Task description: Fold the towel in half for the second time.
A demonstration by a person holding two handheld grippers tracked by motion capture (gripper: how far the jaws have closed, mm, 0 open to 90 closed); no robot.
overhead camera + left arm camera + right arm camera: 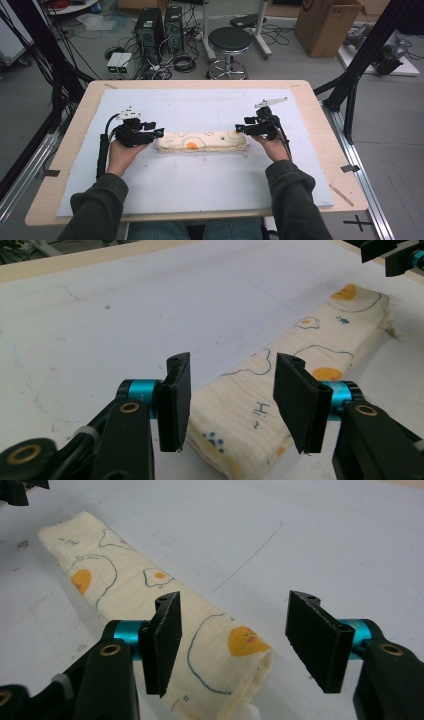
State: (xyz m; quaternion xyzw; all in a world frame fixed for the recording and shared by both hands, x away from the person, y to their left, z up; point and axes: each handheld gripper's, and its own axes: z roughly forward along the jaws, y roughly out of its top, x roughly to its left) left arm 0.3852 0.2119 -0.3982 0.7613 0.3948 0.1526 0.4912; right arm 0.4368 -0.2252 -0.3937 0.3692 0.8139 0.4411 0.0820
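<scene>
The folded cloth (280, 395) reads "Hi" — blue handwritten letters.

Dark olive sleeves (295, 200), blue jeans (165, 231), black left gripper (227, 400) and right gripper (232, 640) with flat black jaws, teal collars, brass screws, grey plates, black cables

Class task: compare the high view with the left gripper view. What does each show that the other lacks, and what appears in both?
High view alone: the person's forearms, the stool, the cardboard box and the computer towers.
Left gripper view alone: the word "Hi" printed on the folded cloth, between the left gripper's open jaws.
Both: the cloth, the white mat and the right gripper.
</scene>
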